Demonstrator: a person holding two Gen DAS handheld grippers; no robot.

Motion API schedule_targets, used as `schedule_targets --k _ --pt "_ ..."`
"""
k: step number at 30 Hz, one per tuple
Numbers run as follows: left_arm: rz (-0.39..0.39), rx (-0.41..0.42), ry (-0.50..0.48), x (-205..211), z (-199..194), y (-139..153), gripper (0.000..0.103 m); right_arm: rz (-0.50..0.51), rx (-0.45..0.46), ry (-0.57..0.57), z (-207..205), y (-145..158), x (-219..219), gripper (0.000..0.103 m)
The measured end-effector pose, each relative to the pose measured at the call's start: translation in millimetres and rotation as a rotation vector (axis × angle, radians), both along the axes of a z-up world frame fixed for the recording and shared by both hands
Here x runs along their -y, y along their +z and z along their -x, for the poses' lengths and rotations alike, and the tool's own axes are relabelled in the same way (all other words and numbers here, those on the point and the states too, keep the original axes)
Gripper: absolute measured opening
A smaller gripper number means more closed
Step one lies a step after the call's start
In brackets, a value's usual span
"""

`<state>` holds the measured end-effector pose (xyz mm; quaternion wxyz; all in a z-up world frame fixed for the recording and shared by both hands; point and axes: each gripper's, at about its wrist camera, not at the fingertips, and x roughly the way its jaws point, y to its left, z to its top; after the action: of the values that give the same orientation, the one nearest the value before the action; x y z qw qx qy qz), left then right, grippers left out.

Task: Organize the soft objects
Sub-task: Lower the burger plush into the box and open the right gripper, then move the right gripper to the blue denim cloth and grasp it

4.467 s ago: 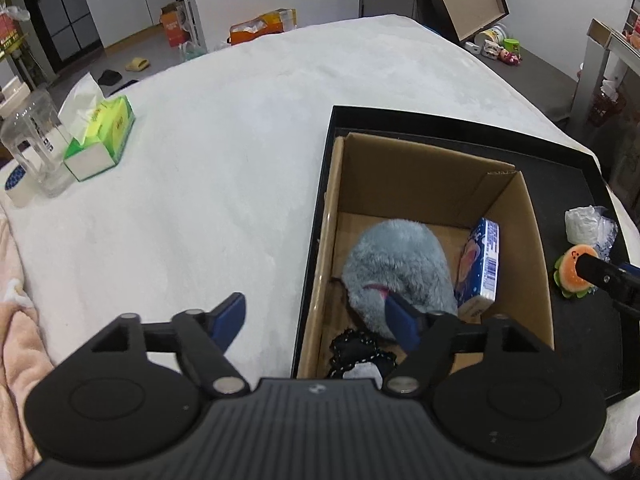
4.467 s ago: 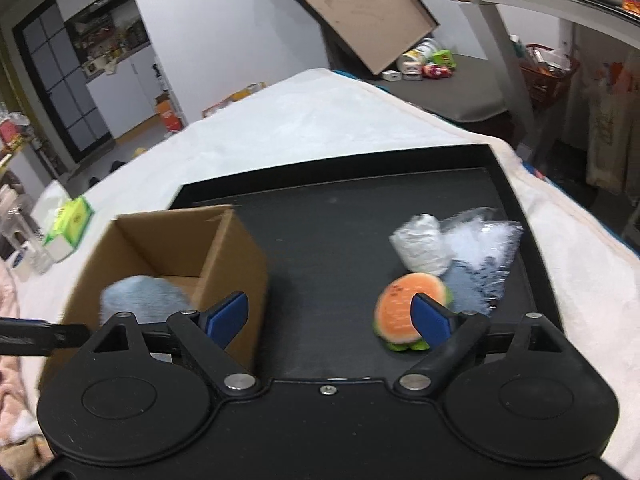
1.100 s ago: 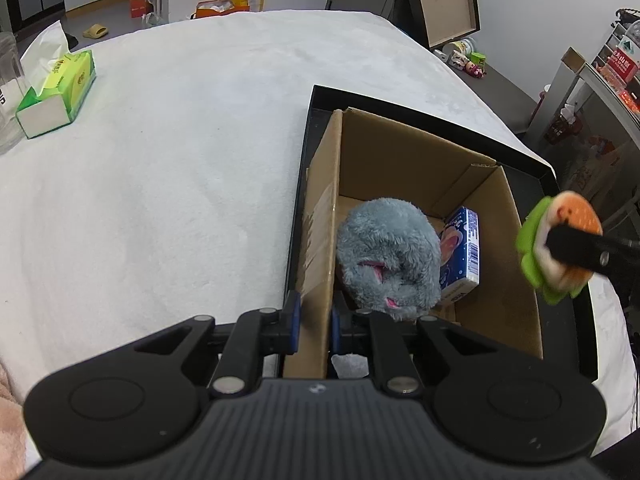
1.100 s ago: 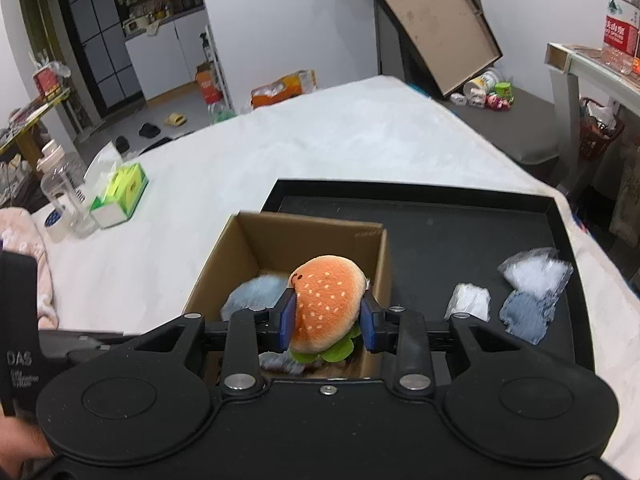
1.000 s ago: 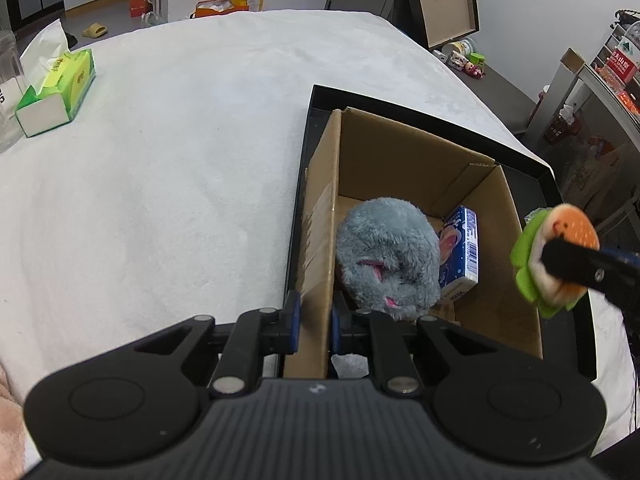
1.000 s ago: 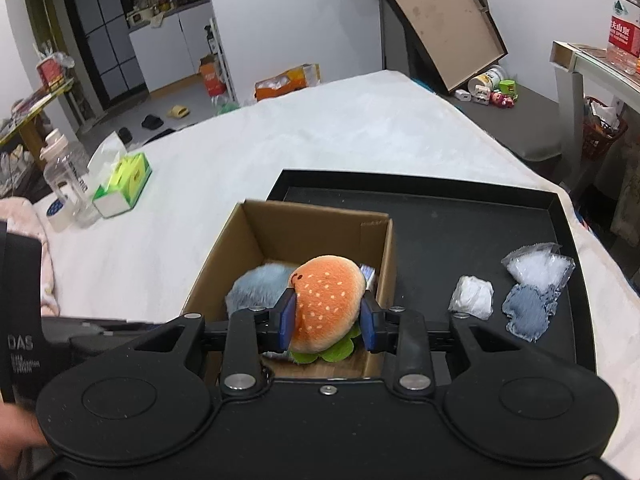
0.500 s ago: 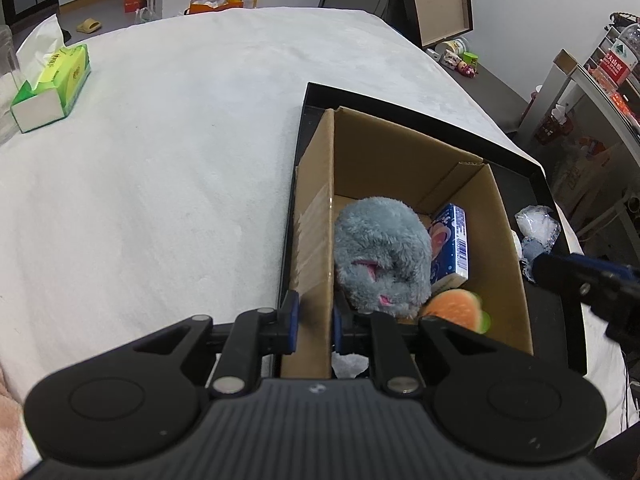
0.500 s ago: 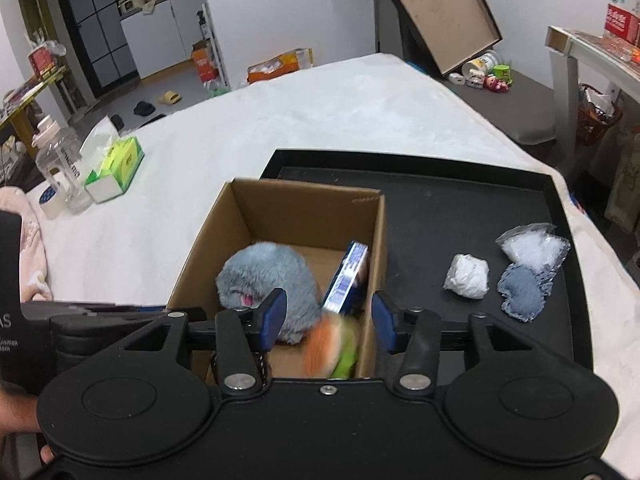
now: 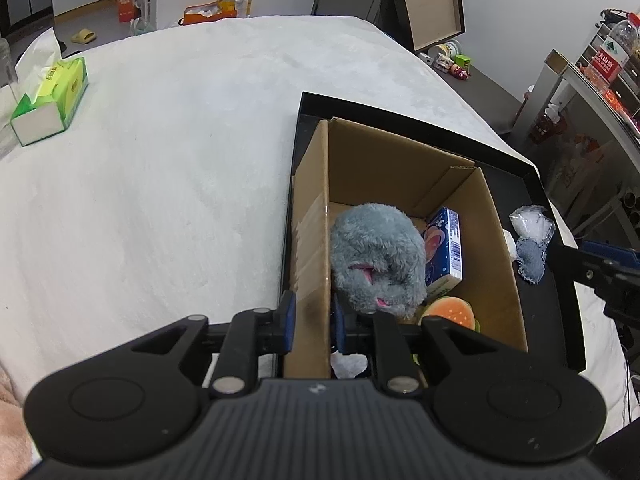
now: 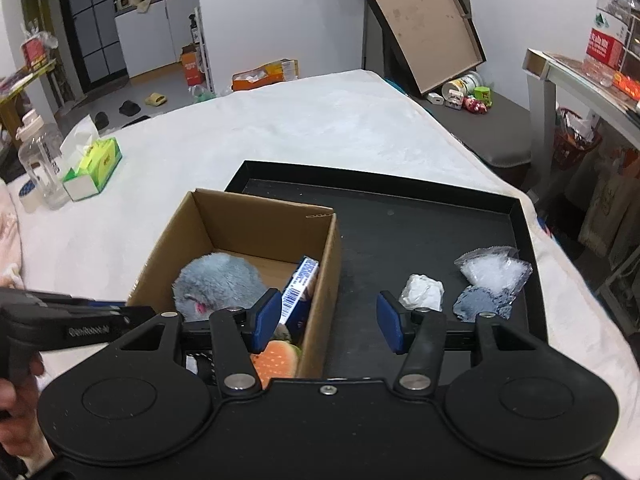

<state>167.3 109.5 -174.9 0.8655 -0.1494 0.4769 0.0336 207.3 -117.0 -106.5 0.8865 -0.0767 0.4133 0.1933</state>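
Observation:
An open cardboard box [image 9: 400, 168] stands on the left side of a black tray [image 9: 536, 320]. In it lie a grey plush mouse [image 9: 376, 256], a blue tissue pack [image 9: 448, 248] and a burger plush [image 9: 448, 312]. My left gripper [image 9: 312, 320] pinches the box's left wall at the near corner, and its jaws are easing apart. My right gripper [image 10: 328, 316] hovers over the box's [image 10: 260, 224] right wall. Its jaws are opening with nothing between them, and the burger plush [image 10: 276, 360] rests below its left finger. On the tray [image 10: 400, 232] lie a white wad [image 10: 422, 290], a grey pouch [image 10: 480, 300] and a clear bag of stuffing [image 10: 492, 268].
The tray sits on a table under a white blanket. A green tissue box [image 10: 94, 168] and a plastic bottle [image 10: 40, 160] stand at the far left. A person's hand [image 10: 16, 400] holds the left gripper's handle. A shelf with a water bottle [image 10: 604, 32] is at the right.
The right gripper opened and let the burger plush drop into the box, beside the grey mouse. It then shifted slightly right. The left gripper stayed on the box wall.

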Motion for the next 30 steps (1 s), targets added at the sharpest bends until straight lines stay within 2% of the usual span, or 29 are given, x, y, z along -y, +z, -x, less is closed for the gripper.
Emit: schedule_targets --k 4,8,20,22,27,30 --pt "-0.013 -0.013 0.000 1 -2 0 0.020 0.019 0.009 0.016 -3 -2 3 0.058" --pt "-0.034 -0.027 0.008 2 -4 0 0.032 0.012 0.010 0.017 -8 -6 8 0.059" --pt "-0.099 -0.032 0.007 13 -11 12 0.057 -0.078 0.013 -0.030 -29 -17 39 0.068" --pt "-0.110 -0.041 0.004 17 -13 13 0.061 -0.097 0.011 -0.043 -31 -23 44 0.071" --pt "-0.152 -0.057 0.001 25 -18 14 0.070 -0.135 0.024 -0.079 -32 -35 58 0.089" --pt "-0.171 -0.060 0.009 29 -21 13 0.072 -0.148 0.042 -0.112 -34 -42 68 0.091"
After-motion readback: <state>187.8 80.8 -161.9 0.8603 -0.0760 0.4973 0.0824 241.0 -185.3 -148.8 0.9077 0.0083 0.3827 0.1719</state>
